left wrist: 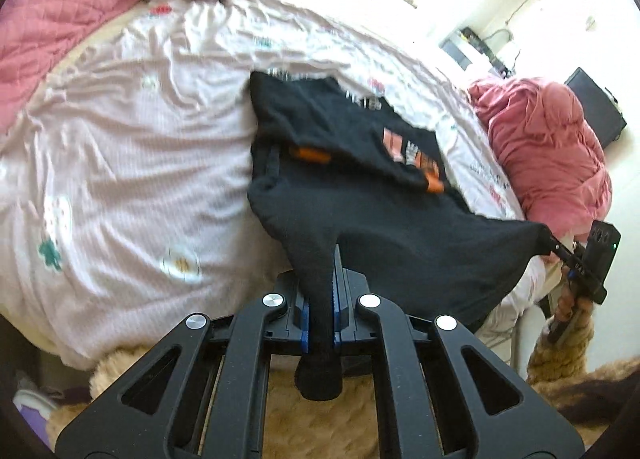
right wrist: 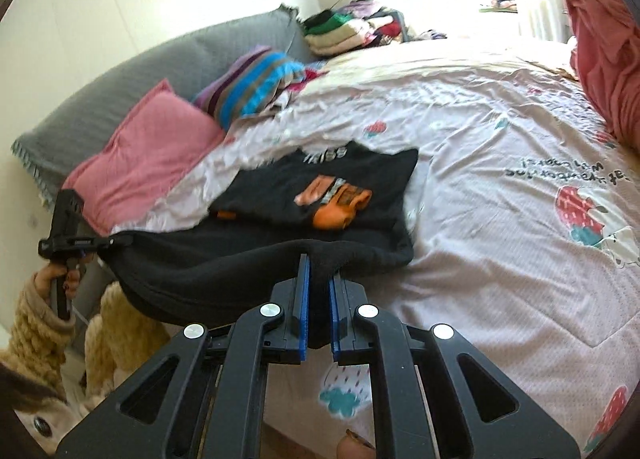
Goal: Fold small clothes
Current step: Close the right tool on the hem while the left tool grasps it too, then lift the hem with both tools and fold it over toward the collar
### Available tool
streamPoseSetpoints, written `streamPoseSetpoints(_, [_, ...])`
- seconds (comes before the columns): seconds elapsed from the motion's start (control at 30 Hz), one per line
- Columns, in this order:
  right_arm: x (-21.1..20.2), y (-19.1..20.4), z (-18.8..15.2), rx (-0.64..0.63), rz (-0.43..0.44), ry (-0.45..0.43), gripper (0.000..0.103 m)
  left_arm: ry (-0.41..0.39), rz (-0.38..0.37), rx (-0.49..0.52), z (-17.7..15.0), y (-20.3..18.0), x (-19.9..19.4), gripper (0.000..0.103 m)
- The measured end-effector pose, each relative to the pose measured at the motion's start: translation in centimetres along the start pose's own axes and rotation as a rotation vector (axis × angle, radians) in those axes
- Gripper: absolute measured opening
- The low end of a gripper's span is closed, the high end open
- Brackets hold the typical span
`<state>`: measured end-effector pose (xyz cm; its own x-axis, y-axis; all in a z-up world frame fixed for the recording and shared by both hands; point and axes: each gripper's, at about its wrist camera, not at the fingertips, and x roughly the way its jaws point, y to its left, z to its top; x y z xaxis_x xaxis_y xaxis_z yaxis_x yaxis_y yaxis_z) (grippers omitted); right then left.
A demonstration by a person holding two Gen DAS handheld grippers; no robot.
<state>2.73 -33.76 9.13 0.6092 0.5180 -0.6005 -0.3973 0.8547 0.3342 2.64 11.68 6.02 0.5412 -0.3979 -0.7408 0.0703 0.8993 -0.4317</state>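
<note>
the left claw point(left wrist: 320, 291) is pressed together on a bunched corner of a black shirt point(left wrist: 360, 195); the cloth runs between its blue-lined fingers and a dark tail of it hangs out behind them toward the camera. in the right wrist view the same left claw point(right wrist: 116, 239) shows from the side, clamped on the shirt's edge, with the left hand point(right wrist: 66, 279) wrapped round its handle below and a fuzzy tan sleeve point(right wrist: 36, 323) at the wrist.

the right claw point(right wrist: 318, 287) pinches the neighbouring stretch of the same hem, its fingers close with only a fold of black cloth between them. from the left wrist view the right claw point(left wrist: 554, 245) is seen gripping the far corner, which is pulled to a point; the right hand point(left wrist: 572, 303) holds the handle under it, also in a tan sleeve.

between the two claws the near edge of the shirt is lifted and hangs in a shallow sag just off the edge of the bed point(right wrist: 500, 219). the rest of the shirt lies on the pale printed bedsheet, its upper part folded over so an orange and white print point(right wrist: 336, 203) faces up.

a pink pillow point(right wrist: 152, 151) and a striped cushion point(right wrist: 252, 83) lie near the head of the bed, beside a grey blanket point(right wrist: 140, 75). a crumpled pink cloth point(left wrist: 548, 147) sits at the bed's far side, well apart from the shirt. a stack of folded clothes point(right wrist: 348, 29) lies beyond the cushion.
</note>
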Motion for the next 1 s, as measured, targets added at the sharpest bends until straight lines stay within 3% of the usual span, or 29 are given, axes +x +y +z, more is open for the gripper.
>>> streamPoseSetpoints(0.27, [-0.4, -0.4, 2.8, 0.001, -0.073, -0.121, 0.007, -0.098, -0.040, -0.058, 3.6, -0.3, -0.8, 0.002])
streamPoseSetpoints(0.47, [0.5, -0.7, 4.5, -0.015, -0.117, -0.170, 0.007, -0.154, 0.047, -0.012, 6.0, -1.8, -0.5, 0.002])
streamPoseSetpoints(1.0, [3.9, -1.8, 8.2, -0.077, -0.197, -0.213, 0.007, -0.226, 0.103, -0.006, 11.0, -2.3, 2.1, 0.002])
